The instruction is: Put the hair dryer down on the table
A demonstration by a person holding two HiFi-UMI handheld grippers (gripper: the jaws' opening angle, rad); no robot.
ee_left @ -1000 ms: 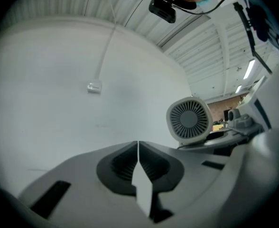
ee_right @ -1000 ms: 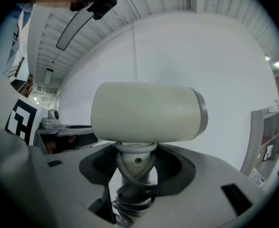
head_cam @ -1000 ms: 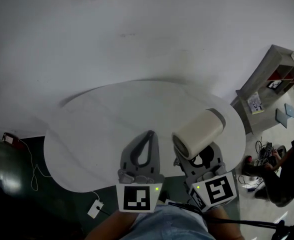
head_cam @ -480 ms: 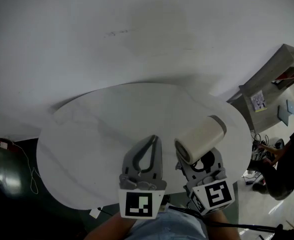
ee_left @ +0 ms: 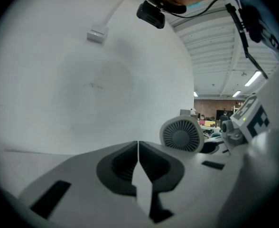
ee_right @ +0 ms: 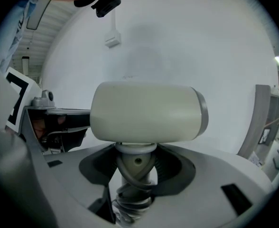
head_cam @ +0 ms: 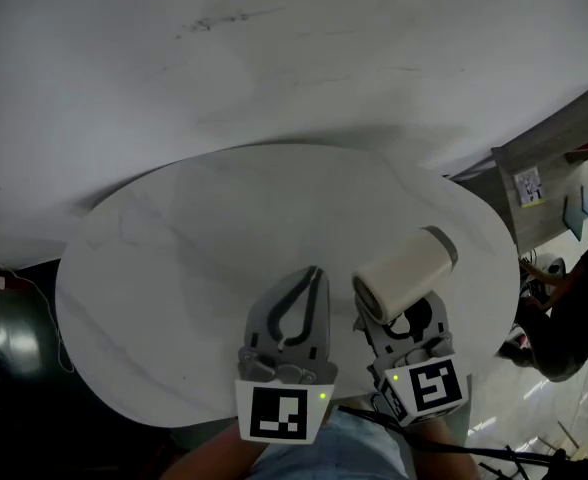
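A cream hair dryer [head_cam: 404, 271] with a grey nozzle end is held above the round white table [head_cam: 174, 258], near its front right edge. My right gripper [head_cam: 406, 320] is shut on its handle, below the barrel. In the right gripper view the barrel [ee_right: 146, 111] lies crosswise over the jaws, and the folding handle with coiled cord [ee_right: 134, 175] sits between them. My left gripper [head_cam: 312, 276] is shut with nothing in it, just left of the dryer. In the left gripper view its jaws meet at the tips [ee_left: 138, 148], and the dryer's grilled rear [ee_left: 181, 135] shows at the right.
The table stands against a white wall [head_cam: 274, 58]. A grey shelf unit [head_cam: 564, 168] is at the right, and a person [head_cam: 574, 308] sits beside it on the floor. Cables and a dark object [head_cam: 4, 308] lie at the left, below the table.
The view has shifted, so more of the table shows. Both grippers and the dryer sit a little further over the table; the grip on the dryer is unchanged.
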